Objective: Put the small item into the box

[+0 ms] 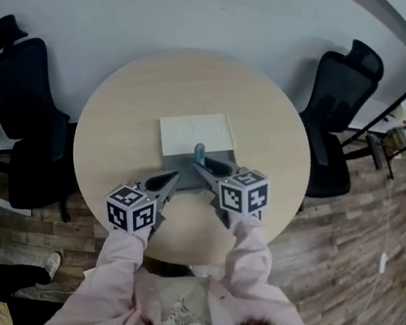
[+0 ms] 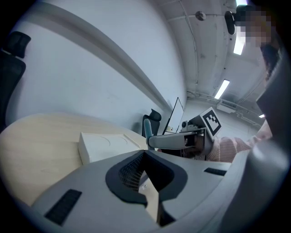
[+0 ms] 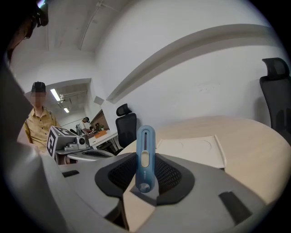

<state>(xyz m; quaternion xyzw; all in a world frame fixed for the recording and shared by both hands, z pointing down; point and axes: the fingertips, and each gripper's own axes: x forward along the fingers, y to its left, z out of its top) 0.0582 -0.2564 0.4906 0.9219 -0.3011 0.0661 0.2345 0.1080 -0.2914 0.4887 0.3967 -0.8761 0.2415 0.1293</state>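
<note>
Blue plastic, slim and slotted: the small item (image 3: 145,154) stood upright between the jaws of the right gripper (image 3: 145,176), clamped by its lower end. One meshed black pad (image 3: 119,175) pressed on each of its flat sides, while its rounded top rose well clear of them. The left gripper (image 2: 145,154) had its jaws drawn together at the tips, with nothing between them. It pointed across the round pale-wood table (image 1: 270,130) from just beside the right one, the two tips converging.

The box (image 1: 196,134), white, flat and shut, lay at the centre of the table, its lid embossed with two faint circles. From the head view the item sat about at the box's edge nearest the table's near rim. Whether it hung over that edge or just short of it could not be told. From the right gripper view the box lay beyond the item and a little to the right, not touching it.

Pink sleeves (image 1: 248,258) reached in over the table's near edge. Black office chairs (image 1: 26,113) stood off its left and right sides.
</note>
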